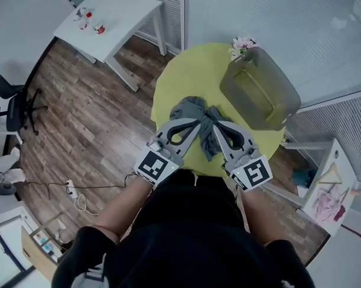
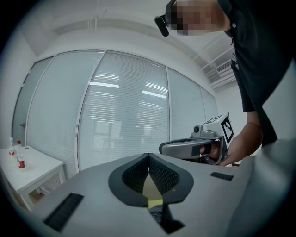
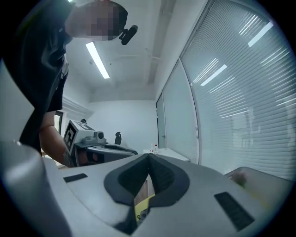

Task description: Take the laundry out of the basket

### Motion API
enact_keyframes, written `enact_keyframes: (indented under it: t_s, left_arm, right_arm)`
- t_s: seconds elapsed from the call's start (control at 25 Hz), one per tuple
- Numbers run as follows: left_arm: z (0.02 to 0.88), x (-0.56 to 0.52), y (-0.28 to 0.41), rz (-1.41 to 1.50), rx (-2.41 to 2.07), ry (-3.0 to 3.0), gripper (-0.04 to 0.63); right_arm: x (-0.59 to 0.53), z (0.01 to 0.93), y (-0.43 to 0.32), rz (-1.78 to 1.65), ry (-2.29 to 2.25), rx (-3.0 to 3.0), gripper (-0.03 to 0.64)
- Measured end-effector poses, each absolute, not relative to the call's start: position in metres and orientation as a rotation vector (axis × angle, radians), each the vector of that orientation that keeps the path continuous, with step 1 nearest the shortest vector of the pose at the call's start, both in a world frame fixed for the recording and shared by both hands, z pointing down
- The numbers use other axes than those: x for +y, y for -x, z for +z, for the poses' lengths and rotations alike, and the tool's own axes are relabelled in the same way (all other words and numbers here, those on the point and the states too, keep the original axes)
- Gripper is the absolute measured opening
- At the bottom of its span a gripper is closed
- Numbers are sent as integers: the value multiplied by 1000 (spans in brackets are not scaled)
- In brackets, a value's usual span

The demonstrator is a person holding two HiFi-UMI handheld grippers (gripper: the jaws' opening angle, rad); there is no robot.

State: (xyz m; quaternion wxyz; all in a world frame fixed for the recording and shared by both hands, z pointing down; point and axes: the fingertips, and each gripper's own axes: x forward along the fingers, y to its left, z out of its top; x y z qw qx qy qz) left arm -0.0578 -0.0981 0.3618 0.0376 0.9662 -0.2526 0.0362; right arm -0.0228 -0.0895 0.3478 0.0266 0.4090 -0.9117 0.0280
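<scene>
A grey garment [image 1: 194, 107] lies crumpled on the round yellow-green table [image 1: 184, 69], with one strip trailing toward me. The translucent grey basket [image 1: 258, 87] stands on the table's right part, and I see nothing in it. My left gripper [image 1: 197, 123] rests at the garment's near edge with its jaws shut. My right gripper [image 1: 217, 124] sits just right of it, at the bunched middle of the cloth, also shut. In the left gripper view [image 2: 148, 155] and the right gripper view [image 3: 149, 156] the tips meet with no cloth showing between them.
Small pink flowers [image 1: 242, 45] sit behind the basket. A white side table [image 1: 114, 21] with small bottles stands at the far left and an office chair [image 1: 16, 108] at the left. A white shelf [image 1: 330, 185] holding cloth is at the right. A cable [image 1: 72, 188] lies on the wooden floor.
</scene>
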Motion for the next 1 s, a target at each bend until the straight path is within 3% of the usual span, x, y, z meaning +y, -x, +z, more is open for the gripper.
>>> enact_keyframes:
  t_s: [1.0]
  left_arm:
    - [349, -87, 54, 80, -724, -2989, 11]
  right_arm:
    - [-81, 344, 27, 79, -1289, -2812, 21]
